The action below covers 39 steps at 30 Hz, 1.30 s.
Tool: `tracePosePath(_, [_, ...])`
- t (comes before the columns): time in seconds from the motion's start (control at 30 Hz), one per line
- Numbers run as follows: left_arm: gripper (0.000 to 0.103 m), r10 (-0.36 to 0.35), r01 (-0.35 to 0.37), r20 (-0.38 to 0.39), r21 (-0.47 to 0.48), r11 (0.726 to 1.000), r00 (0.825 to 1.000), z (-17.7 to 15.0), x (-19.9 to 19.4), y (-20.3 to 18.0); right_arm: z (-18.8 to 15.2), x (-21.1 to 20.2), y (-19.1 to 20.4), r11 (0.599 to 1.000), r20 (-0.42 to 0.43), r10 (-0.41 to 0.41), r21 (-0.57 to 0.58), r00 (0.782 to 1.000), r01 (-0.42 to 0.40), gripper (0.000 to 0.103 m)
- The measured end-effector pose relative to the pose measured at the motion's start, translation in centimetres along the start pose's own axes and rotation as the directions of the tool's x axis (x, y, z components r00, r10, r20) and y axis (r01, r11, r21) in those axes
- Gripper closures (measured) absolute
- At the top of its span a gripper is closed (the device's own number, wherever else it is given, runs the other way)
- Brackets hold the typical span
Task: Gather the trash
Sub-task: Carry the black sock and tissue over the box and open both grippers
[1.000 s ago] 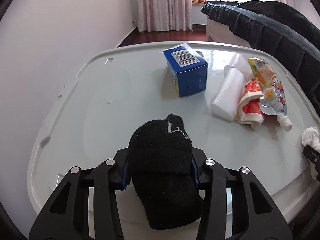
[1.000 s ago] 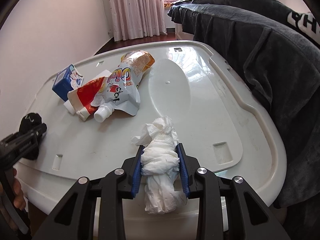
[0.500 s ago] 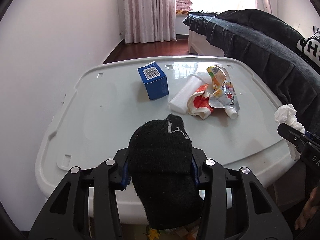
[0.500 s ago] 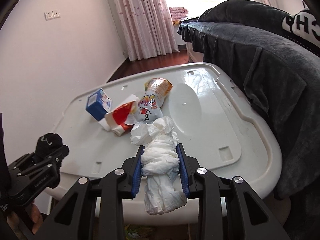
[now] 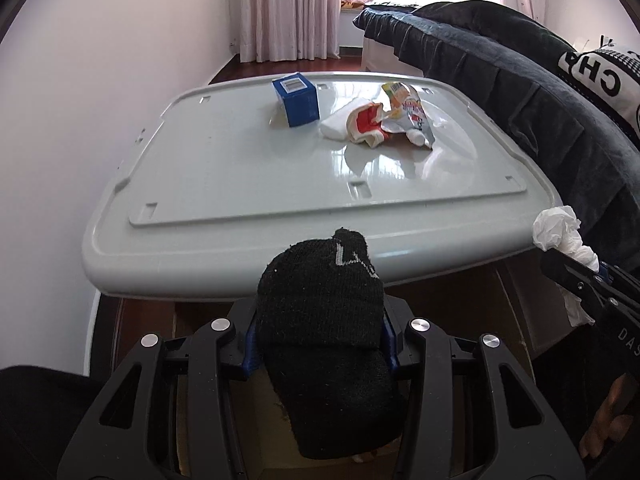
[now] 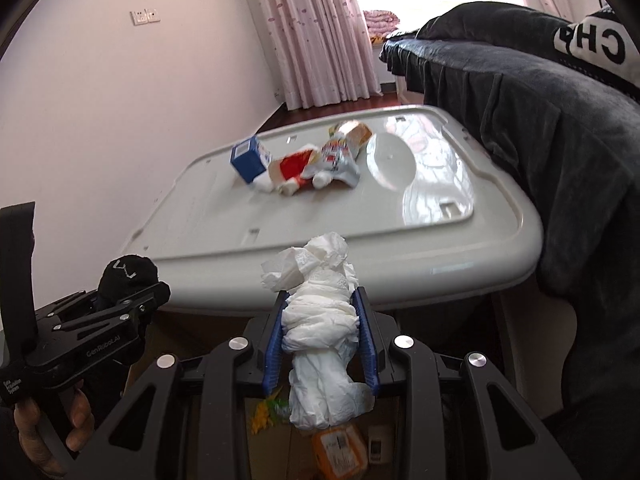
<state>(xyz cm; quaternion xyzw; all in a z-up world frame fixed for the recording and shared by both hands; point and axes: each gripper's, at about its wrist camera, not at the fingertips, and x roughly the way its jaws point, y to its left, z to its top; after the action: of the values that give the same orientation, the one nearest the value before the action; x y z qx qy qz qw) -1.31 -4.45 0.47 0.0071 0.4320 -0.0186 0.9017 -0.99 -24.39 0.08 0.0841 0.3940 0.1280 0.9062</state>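
My left gripper (image 5: 320, 336) is shut on a rolled black sock (image 5: 324, 336), held past the near edge of the white plastic lid (image 5: 248, 168). My right gripper (image 6: 320, 336) is shut on a wad of white tissue (image 6: 320, 320), also off the lid's front edge. Each gripper shows in the other's view: the left gripper (image 6: 128, 300) at lower left, the tissue wad (image 5: 560, 232) at right. On the lid's far side lie a blue carton (image 5: 296, 98), a white roll (image 5: 336, 126), a red wrapper (image 5: 366, 124) and a spouted pouch (image 5: 410, 116).
Below the grippers, an open cardboard box (image 6: 304, 440) holds an orange packet (image 6: 340, 448) and other litter. A dark blanket (image 6: 540, 128) drapes over a bed beside the lid on the right. A white wall (image 5: 100, 100) stands at left, curtains (image 6: 320, 32) behind. A person's hand (image 6: 48, 428) holds the left gripper.
Both grippers have pulled back from over the lid to beyond its near edge, each keeping its grip. The lid and its litter now look farther off, and the box beneath has come into view.
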Motion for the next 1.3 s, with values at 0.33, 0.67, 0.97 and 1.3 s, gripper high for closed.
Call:
tracePosePath(0.33, [0.06, -0.016, 0.019, -0.151, 0.015, 1.0, 0.988, -6.1, 0.2, 0.4, -3.5, 1.0, 1.2, 0.999, -0.133, 0.041, 0.011, 0.99, -0.04, 0.071])
tracePosePath(0.67, [0.06, 0.005, -0.006, -0.212, -0.002, 1.0, 0.977, -6.9, 2.5, 1.1, -4.8, 3.3, 1.5, 0.999, -0.235, 0.037, 0.012, 0.971, -0.035, 0.07])
tracePosePath(0.97, [0.059, 0.011, -0.009, -0.245, 0.012, 1.0, 0.97, -7.2, 3.5, 0.8, -5.3, 4.3, 1.9, 1.0, -0.284, 0.013, -0.011, 0.959, -0.017, 0.069])
tracePosePath(1.3, [0.022, 0.03, -0.037, -0.238, -0.028, 0.999, 0.971, -6.7, 3.5, 1.2, -4.6, 3.4, 0.6, 0.998, -0.227, 0.004, 0.057, 0.974, 0.009, 0.025])
